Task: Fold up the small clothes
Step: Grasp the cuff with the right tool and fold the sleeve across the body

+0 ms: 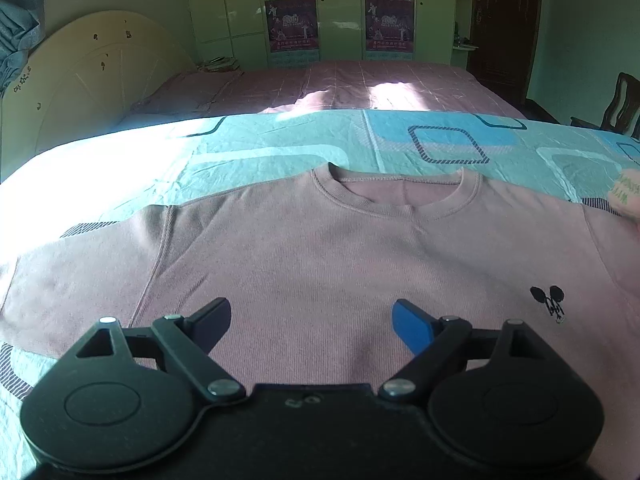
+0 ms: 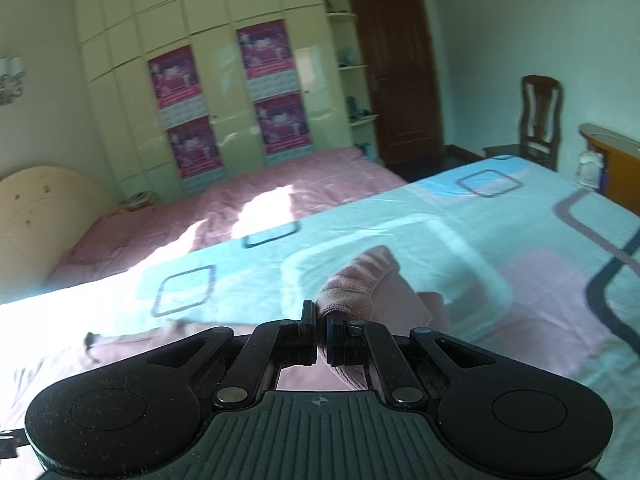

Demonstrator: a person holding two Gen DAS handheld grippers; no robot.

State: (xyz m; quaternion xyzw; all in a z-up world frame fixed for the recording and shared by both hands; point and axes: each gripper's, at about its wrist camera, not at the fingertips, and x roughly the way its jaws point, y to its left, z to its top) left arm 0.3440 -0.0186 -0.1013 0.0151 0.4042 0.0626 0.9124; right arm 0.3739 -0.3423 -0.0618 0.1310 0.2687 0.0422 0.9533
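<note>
Nearest in the left wrist view, the left gripper (image 1: 312,320) hovers with jaws spread wide and nothing between them, over a pink sweatshirt (image 1: 320,248) lying flat on a turquoise bedsheet (image 1: 280,148). Across in the right wrist view, the right gripper (image 2: 319,320) pinches the ribbed cuff (image 2: 356,280), lifted off the sheet.

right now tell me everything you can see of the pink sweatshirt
The pink sweatshirt lies front up, mostly flat, on the teal patterned sheet. Fine ribbed knit, round ribbed collar, small black embroidered logo on the chest. The left gripper hovers open over it; the right gripper is shut on its ribbed cuff, lifting that sleeve.
</note>
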